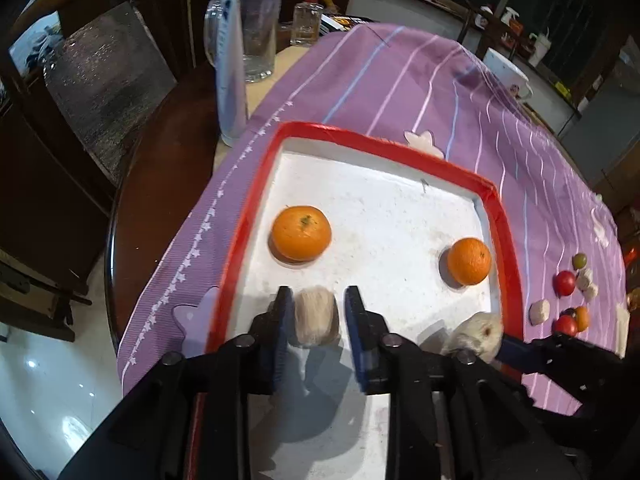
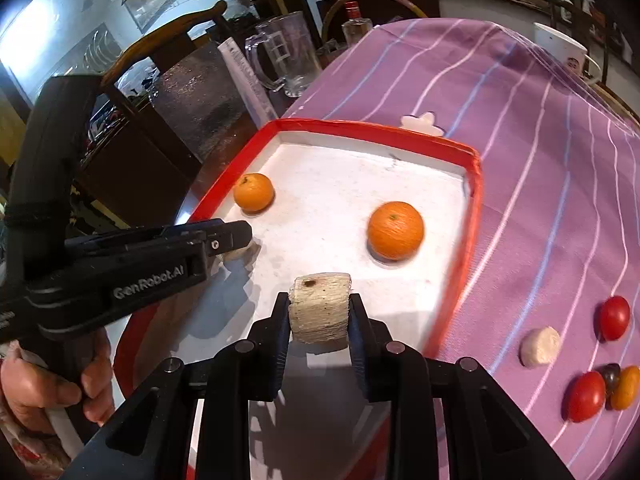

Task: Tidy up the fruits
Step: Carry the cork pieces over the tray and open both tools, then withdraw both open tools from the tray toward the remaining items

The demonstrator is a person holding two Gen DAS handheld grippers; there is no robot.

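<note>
Right now my right tongs pinch a pale, fibrous chunk by its flat sides above the red-rimmed tray, light and crumbly I judge, while my left tongs stand open around another piece.

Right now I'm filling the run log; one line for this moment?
left gripper: open around pale chunk | right gripper: shut on beige chunk | tray: two oranges
</note>
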